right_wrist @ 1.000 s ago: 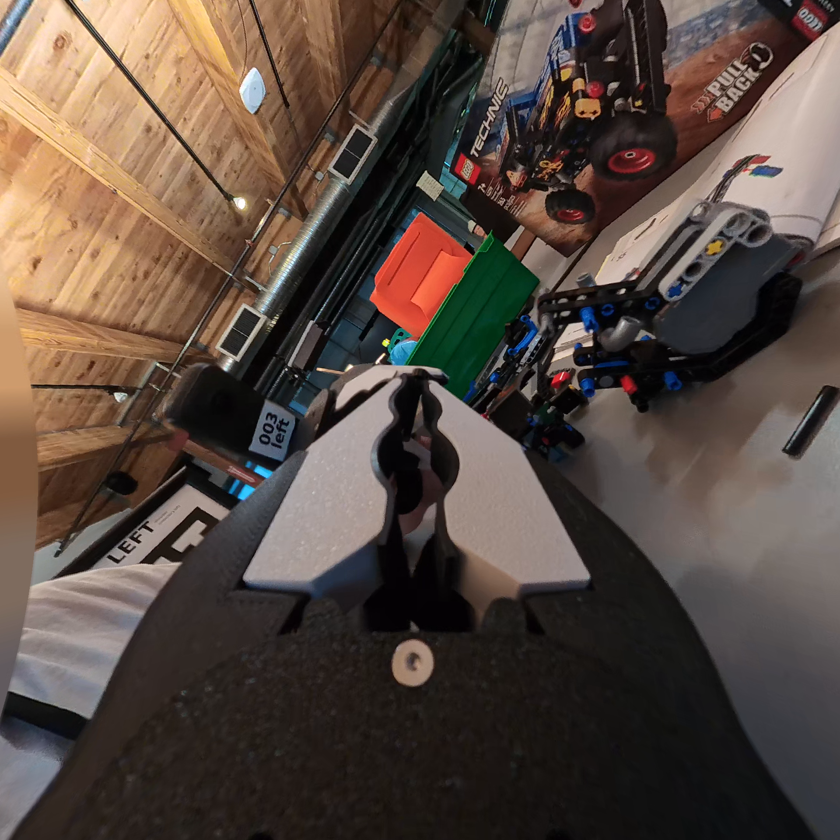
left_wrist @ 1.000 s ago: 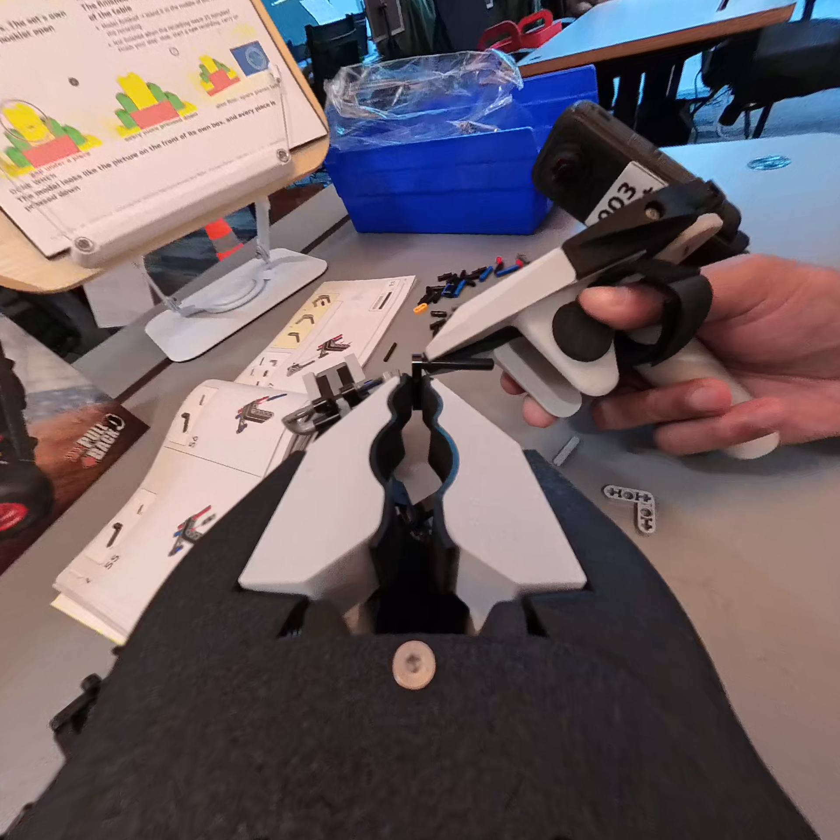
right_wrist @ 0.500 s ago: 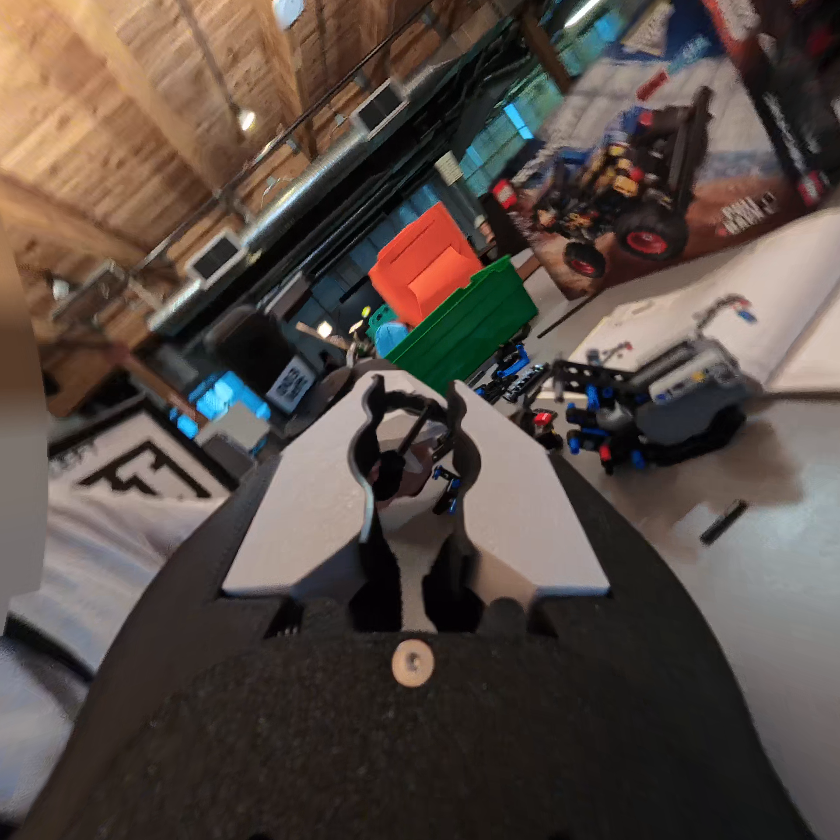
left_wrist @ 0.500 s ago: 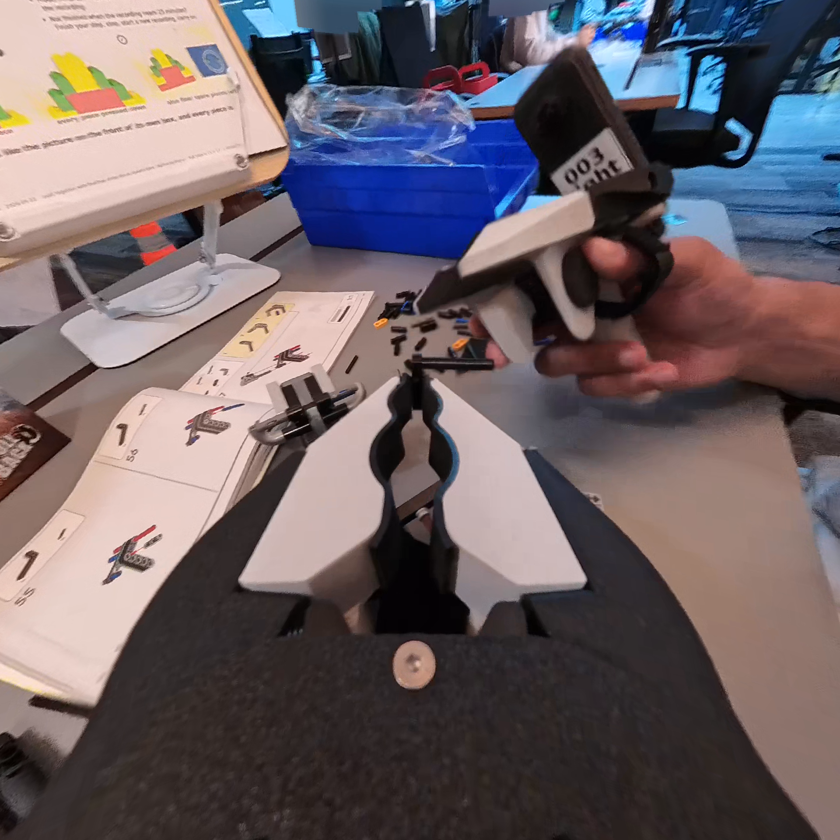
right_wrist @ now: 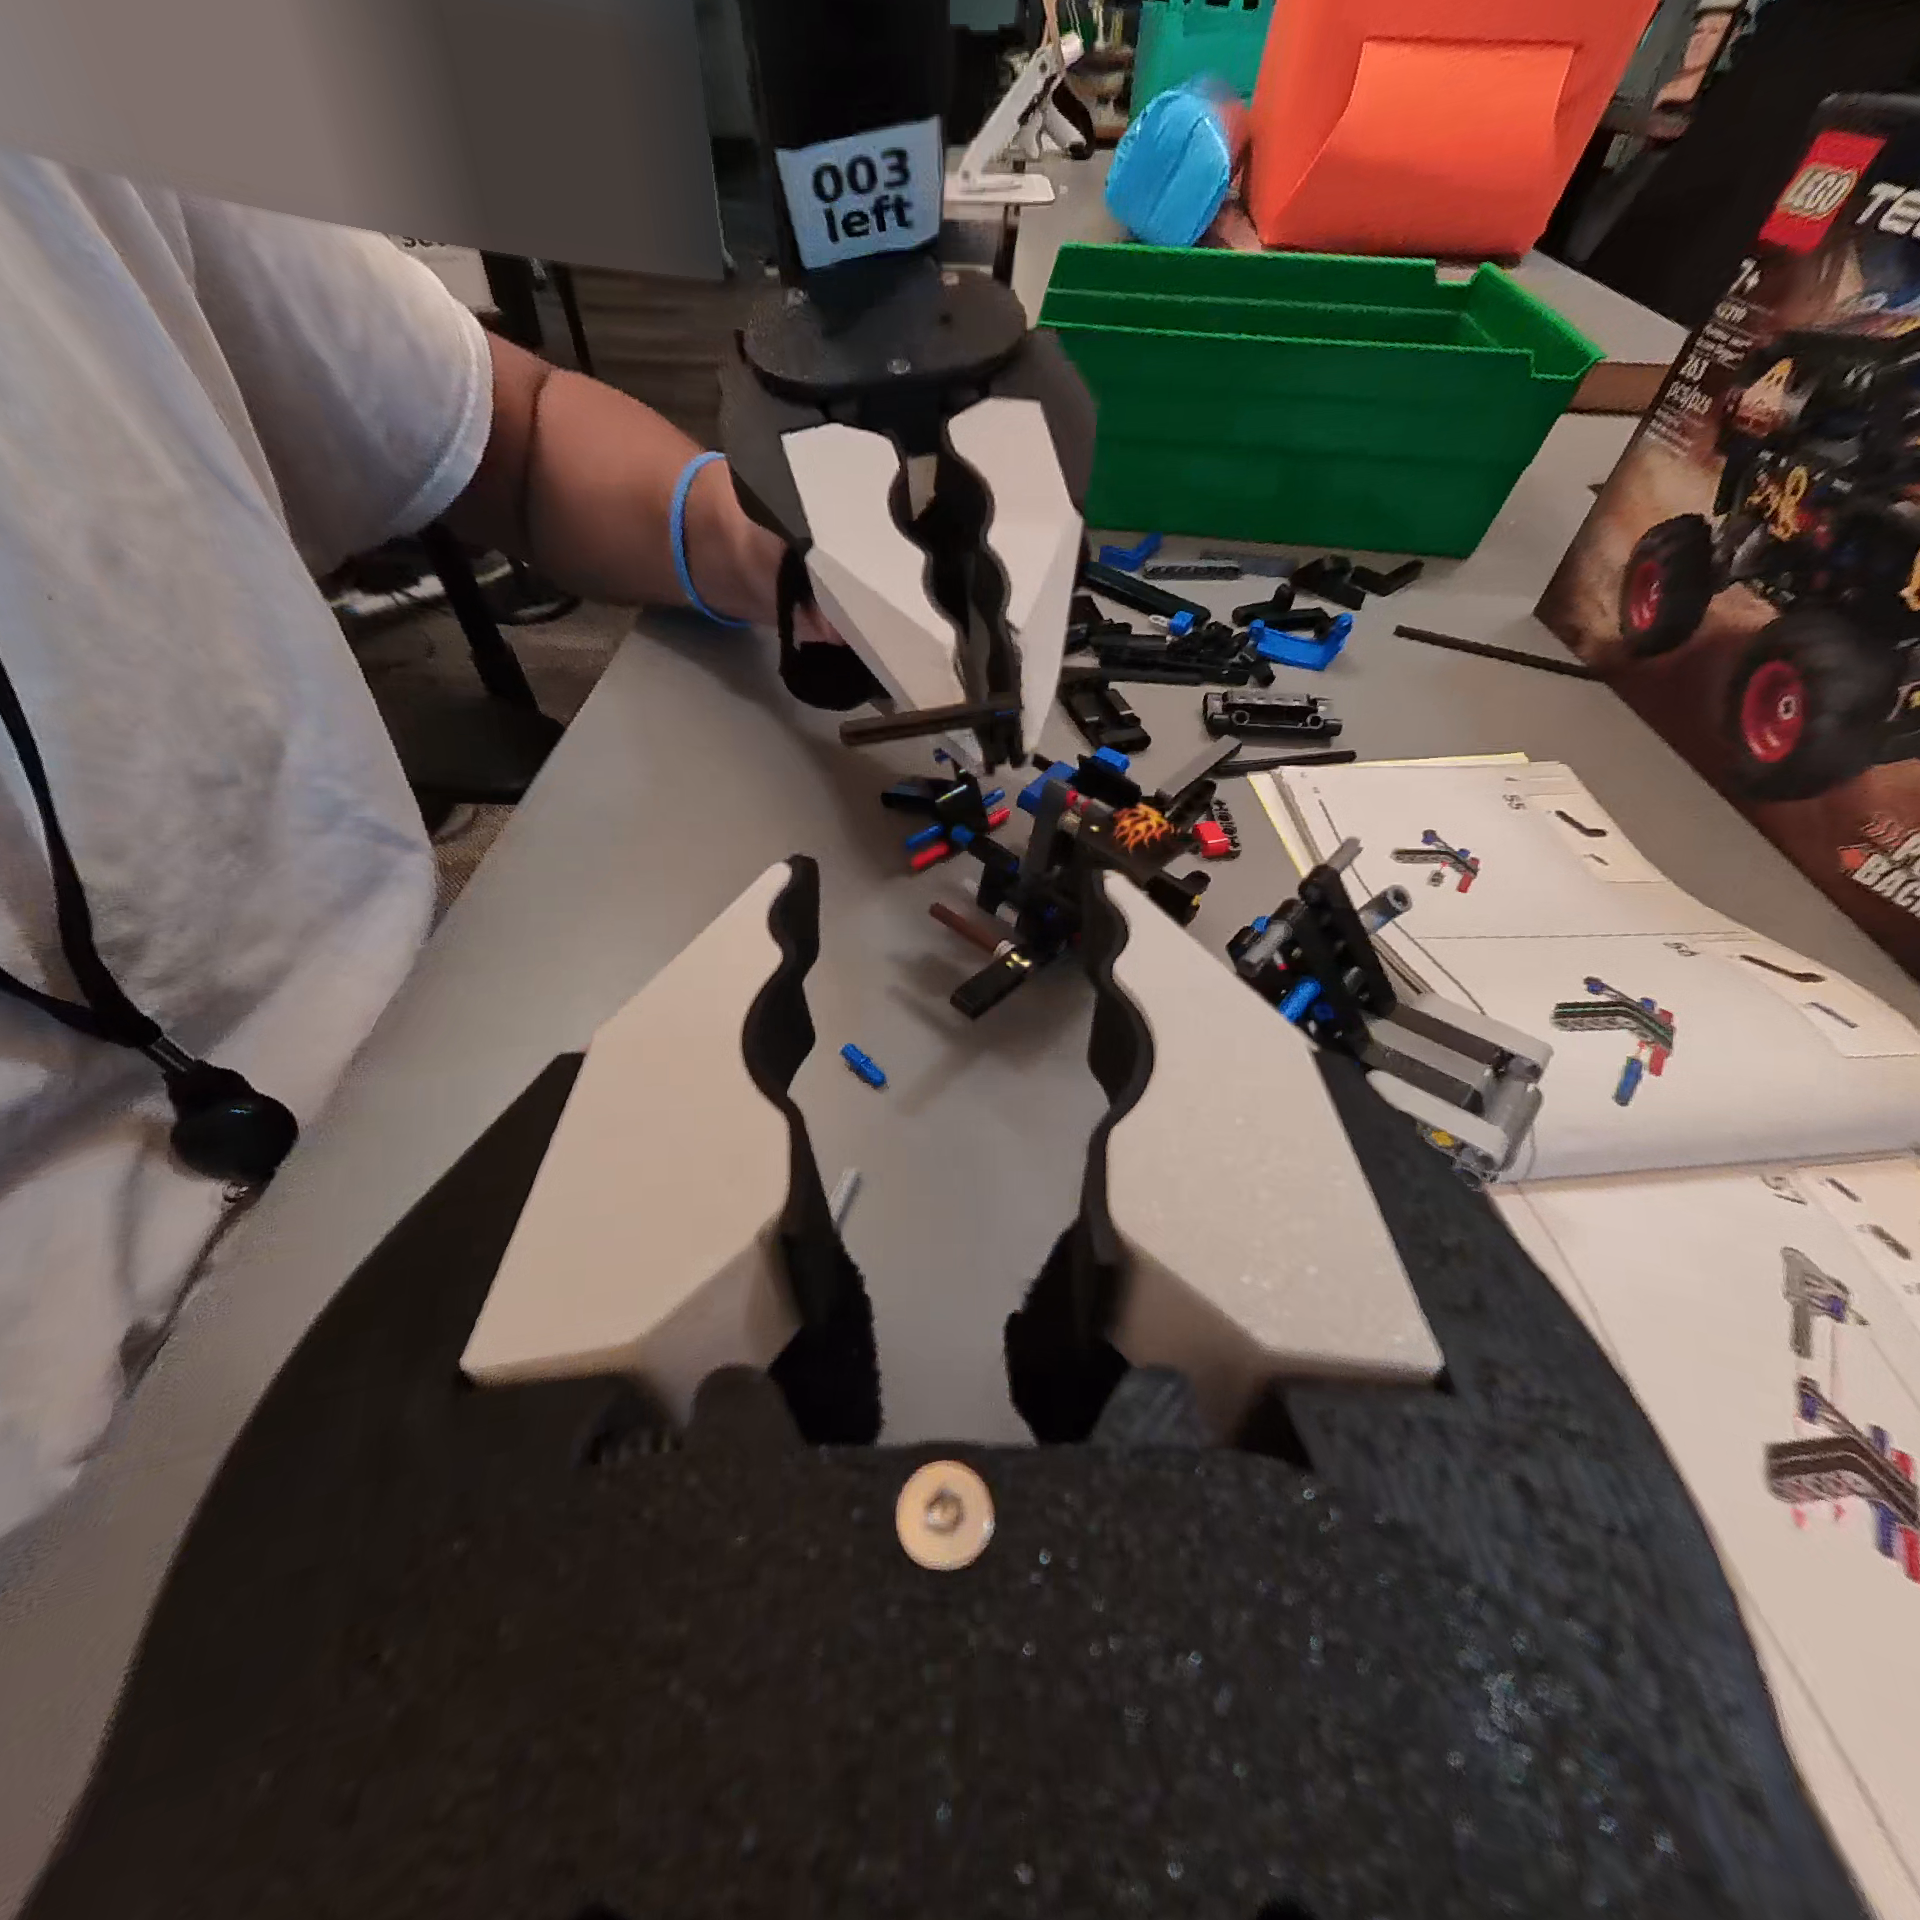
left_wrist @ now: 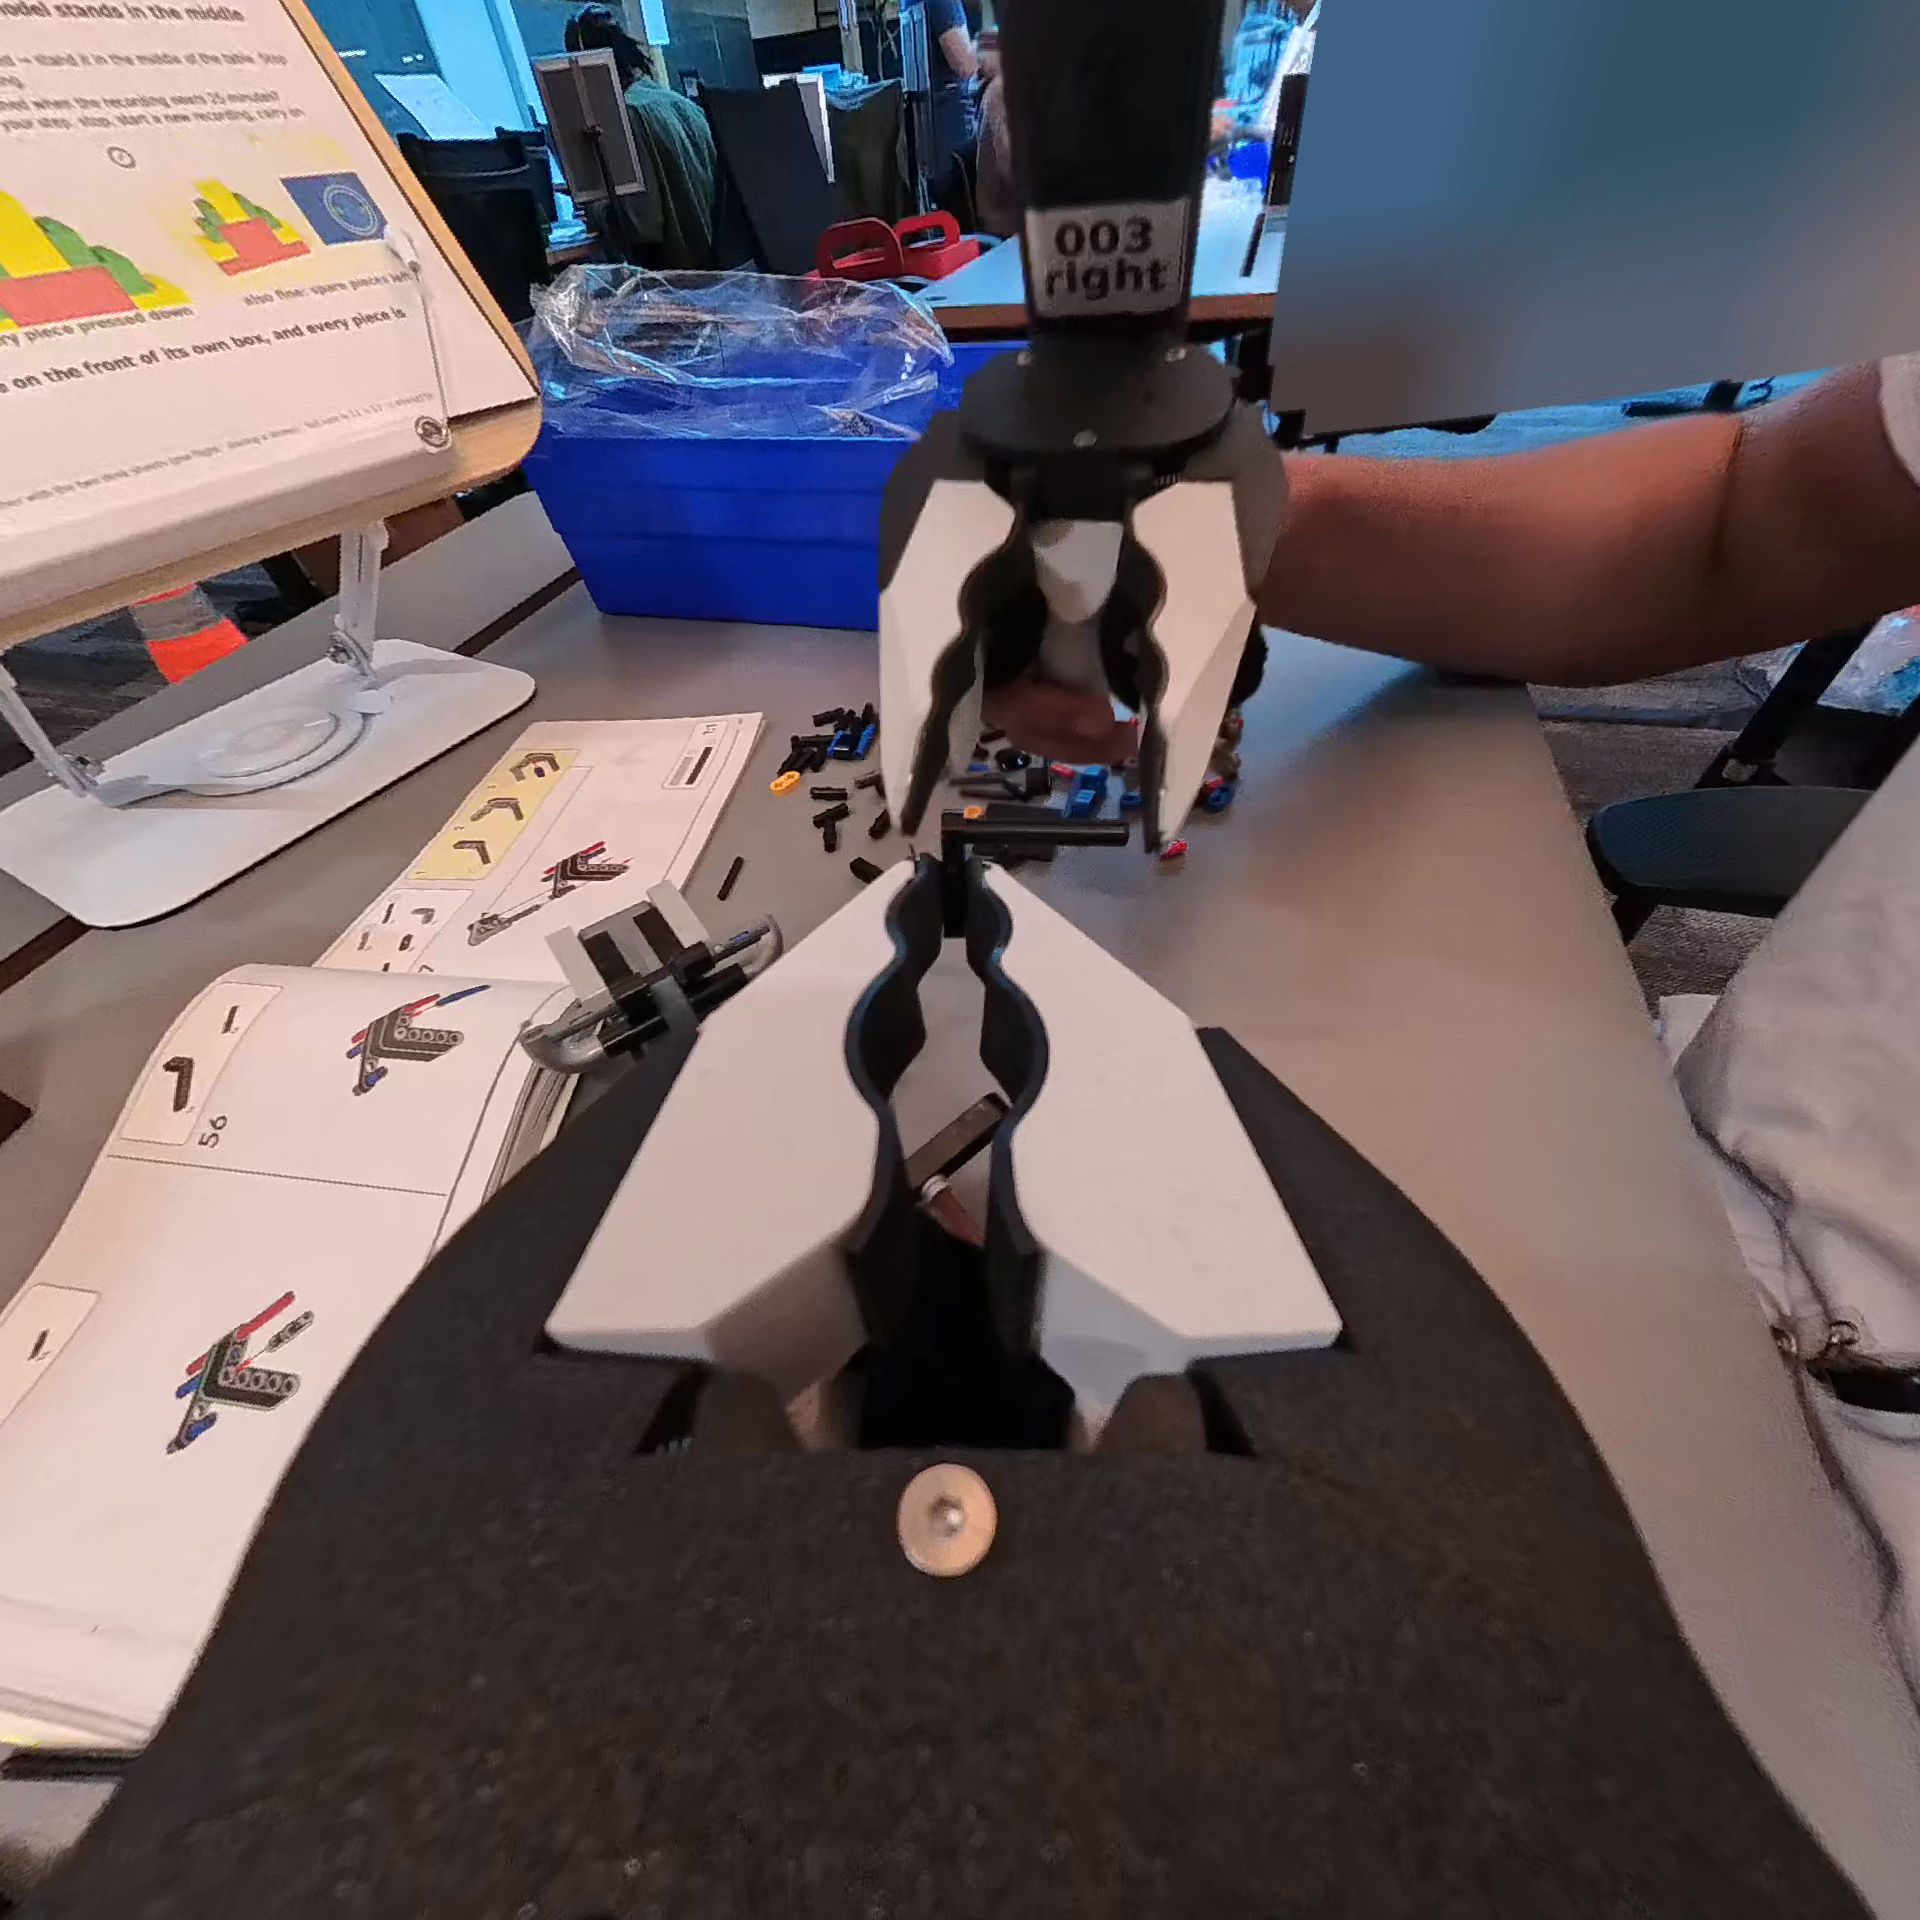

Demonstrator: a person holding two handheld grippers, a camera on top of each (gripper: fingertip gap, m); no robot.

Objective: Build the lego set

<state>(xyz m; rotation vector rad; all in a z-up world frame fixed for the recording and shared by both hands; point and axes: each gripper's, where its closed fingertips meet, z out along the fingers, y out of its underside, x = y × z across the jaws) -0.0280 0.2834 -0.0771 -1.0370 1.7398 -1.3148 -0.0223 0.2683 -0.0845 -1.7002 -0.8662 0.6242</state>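
The grey table [right_wrist: 665,831] carries the open instruction booklet [right_wrist: 1662,997] at 3 o'clock of the right tongs [right_wrist: 951,914], whose jaws stand released and empty. At 12 o'clock, the left tongs [left_wrist: 948,883] are clenched on a black axle piece [left_wrist: 1034,831], held above the table. The green bin [right_wrist: 1299,416] behind shows no contents; the blue bin [left_wrist: 727,520] holds clear plastic bags [left_wrist: 727,332]. The part-built model [right_wrist: 1392,1018] rests on the booklet. Loose pieces [right_wrist: 1195,665] lie between.
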